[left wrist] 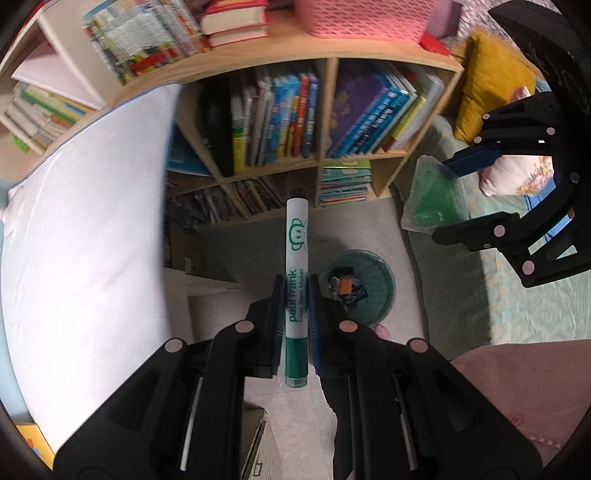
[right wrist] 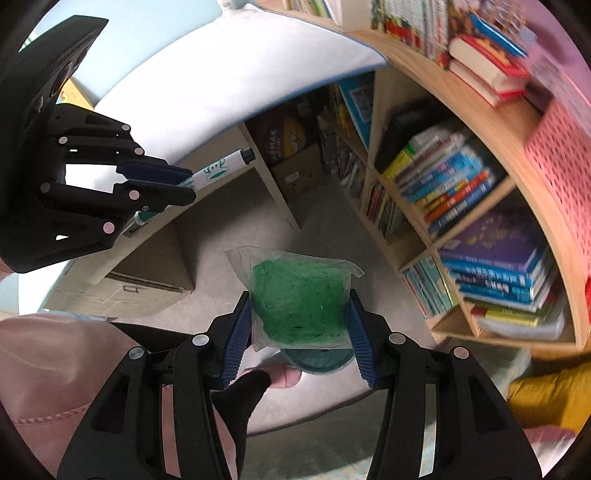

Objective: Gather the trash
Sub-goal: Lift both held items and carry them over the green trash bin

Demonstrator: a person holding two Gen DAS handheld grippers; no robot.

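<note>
My left gripper is shut on a white and green marker pen, which points forward between the fingers, above the floor. It also shows in the right wrist view. My right gripper is shut on a clear plastic bag of green stuff; the bag also shows in the left wrist view. A round teal trash bin with some scraps inside stands on the floor, below and a little right of the marker. In the right wrist view the bin peeks out under the bag.
A wooden bookshelf full of books stands ahead, with a pink basket on top. A white desk is at the left. A bed with a yellow pillow lies at the right. A drawer unit stands under the desk.
</note>
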